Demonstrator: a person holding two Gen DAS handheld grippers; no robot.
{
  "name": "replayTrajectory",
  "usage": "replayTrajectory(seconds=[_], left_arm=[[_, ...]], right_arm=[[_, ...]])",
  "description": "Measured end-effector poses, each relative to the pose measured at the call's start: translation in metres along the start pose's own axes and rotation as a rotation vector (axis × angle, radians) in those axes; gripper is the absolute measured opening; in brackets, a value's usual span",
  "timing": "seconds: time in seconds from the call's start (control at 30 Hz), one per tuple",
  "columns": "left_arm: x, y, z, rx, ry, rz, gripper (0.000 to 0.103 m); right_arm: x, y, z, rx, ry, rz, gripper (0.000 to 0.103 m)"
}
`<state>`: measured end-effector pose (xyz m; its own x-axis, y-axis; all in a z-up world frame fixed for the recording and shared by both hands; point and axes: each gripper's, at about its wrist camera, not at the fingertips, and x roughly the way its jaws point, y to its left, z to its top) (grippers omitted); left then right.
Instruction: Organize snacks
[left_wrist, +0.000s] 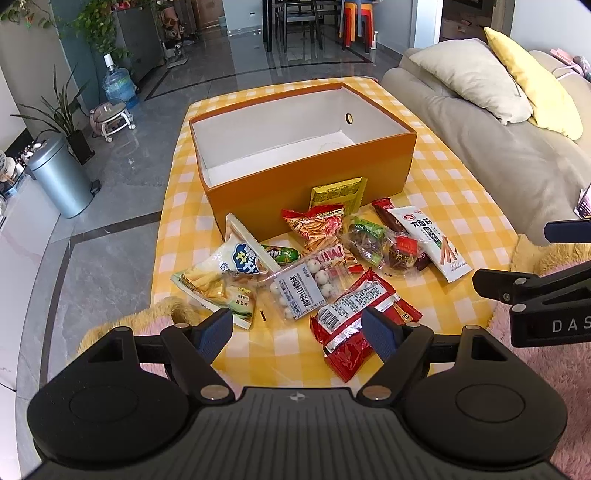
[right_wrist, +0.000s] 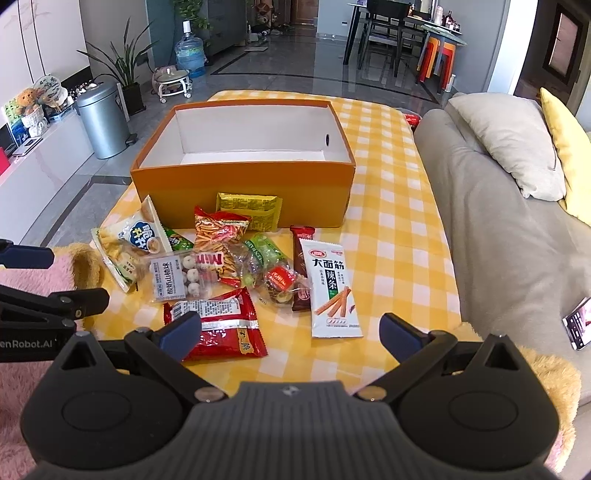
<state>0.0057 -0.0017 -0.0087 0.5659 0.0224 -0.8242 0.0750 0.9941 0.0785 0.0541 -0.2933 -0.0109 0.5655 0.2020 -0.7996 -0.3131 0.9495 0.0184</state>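
An open orange box (left_wrist: 306, 173) (right_wrist: 240, 184) with a white, bare inside stands on the yellow checked tablecloth (left_wrist: 443, 206) (right_wrist: 399, 229). Several snack packets lie in a heap in front of it: a red packet (left_wrist: 354, 317) (right_wrist: 221, 325) nearest me, a clear bag of white balls (left_wrist: 299, 291) (right_wrist: 177, 277), a white spicy-stick packet (left_wrist: 432, 240) (right_wrist: 332, 291), a yellow packet (left_wrist: 338, 194) (right_wrist: 247, 208) leaning on the box. My left gripper (left_wrist: 299, 334) hovers open above the near edge, over the red packet. My right gripper (right_wrist: 291, 334) is open too, holding nothing.
A beige sofa (left_wrist: 498, 140) (right_wrist: 491, 229) with cushions borders the table on the right; a phone (right_wrist: 578, 326) lies on it. Fluffy pink and yellow sleeves (left_wrist: 546, 354) (right_wrist: 33, 280) flank the grippers. A metal bin (left_wrist: 61, 177) and plants stand on the floor at left.
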Motion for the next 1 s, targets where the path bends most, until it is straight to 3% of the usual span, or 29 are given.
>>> replayTrajectory(seconds=[1.0], left_arm=[[-0.0048, 0.0052, 0.0009, -0.035, -0.005, 0.004, 0.093]], right_arm=[[-0.0025, 0.0007, -0.0018, 0.001, -0.002, 0.005, 0.099]])
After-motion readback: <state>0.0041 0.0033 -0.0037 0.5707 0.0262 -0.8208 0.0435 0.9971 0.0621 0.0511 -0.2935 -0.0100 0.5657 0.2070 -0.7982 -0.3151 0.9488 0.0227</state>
